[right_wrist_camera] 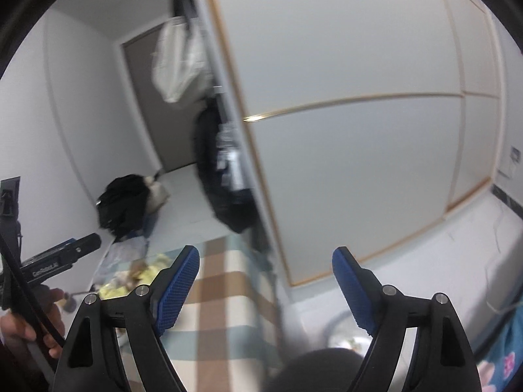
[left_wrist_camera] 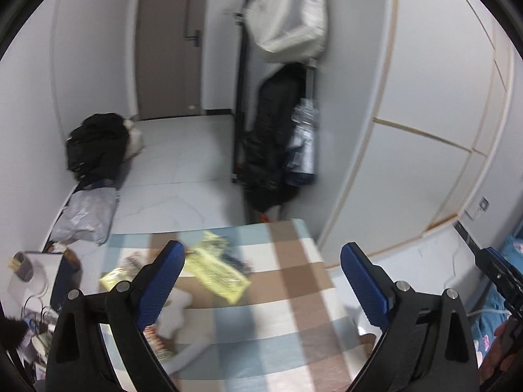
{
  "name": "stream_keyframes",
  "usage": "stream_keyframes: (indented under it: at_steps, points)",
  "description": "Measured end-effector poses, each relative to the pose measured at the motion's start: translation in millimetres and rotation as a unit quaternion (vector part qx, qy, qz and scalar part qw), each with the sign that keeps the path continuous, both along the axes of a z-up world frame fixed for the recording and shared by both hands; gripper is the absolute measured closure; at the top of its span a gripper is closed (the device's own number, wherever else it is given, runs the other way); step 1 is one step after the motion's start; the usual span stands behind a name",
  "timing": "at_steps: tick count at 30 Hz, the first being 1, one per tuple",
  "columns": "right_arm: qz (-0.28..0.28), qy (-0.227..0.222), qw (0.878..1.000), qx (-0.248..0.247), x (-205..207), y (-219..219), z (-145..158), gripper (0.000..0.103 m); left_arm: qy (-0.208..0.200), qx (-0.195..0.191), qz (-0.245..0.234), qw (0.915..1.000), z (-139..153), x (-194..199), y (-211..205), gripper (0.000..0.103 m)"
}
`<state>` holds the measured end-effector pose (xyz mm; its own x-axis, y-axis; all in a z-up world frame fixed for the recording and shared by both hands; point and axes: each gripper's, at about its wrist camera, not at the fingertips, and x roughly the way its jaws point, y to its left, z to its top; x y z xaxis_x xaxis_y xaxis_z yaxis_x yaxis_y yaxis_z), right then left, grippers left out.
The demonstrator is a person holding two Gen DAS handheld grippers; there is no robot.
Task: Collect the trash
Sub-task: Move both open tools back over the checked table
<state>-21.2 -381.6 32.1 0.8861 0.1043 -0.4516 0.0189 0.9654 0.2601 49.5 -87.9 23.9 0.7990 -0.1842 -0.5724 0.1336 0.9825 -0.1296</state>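
Yellow wrappers (left_wrist_camera: 219, 269): crumpled, printed, lying on the left part of the checked tablecloth (left_wrist_camera: 294, 281), blurred; further scraps near them, too blurred to name. Table (left_wrist_camera: 304, 232): covered in the blue, brown and white cloth. Left gripper (left_wrist_camera: 261, 261): fingers wide, nothing between them, above the table. Right gripper (right_wrist_camera: 265, 263): fingers wide, empty, over the table's edge. Beyond: black bag (left_wrist_camera: 98, 145) on the floor, grey door (left_wrist_camera: 170, 45), white wardrobe (left_wrist_camera: 425, 98).

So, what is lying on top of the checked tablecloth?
On the checked tablecloth lie yellow wrappers and white crumpled paper. The left gripper hides part of this trash; blur hides details.
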Motion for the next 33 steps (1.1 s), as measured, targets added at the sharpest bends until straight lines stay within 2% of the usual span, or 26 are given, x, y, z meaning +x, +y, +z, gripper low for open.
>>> stream_keyframes:
  at_steps: [5,13,20,25,28,33]
  points:
    - [0.054,-0.012,0.998,-0.015,9,54,8,0.019,-0.007,-0.009,0.053,0.9985,-7,1,43,0.008]
    - [0.133,-0.017,0.991,-0.028,24,133,-11,0.014,-0.003,-0.022,0.118,0.9928,-37,-4,105,0.007]
    - [0.191,0.024,0.980,-0.041,47,193,-44,0.014,0.015,-0.046,0.174,0.9835,-71,-8,156,0.007]
    - [0.224,0.057,0.971,-0.062,63,227,-68,0.011,0.020,-0.056,0.195,0.9791,-92,-9,182,0.006]
    - [0.236,0.076,0.966,-0.073,71,241,-82,0.011,0.044,-0.068,0.206,0.9752,-105,-6,198,0.006]
    - [0.259,0.107,0.957,-0.075,87,268,-102,0.012,0.037,-0.087,0.225,0.9698,-101,-7,219,0.006]
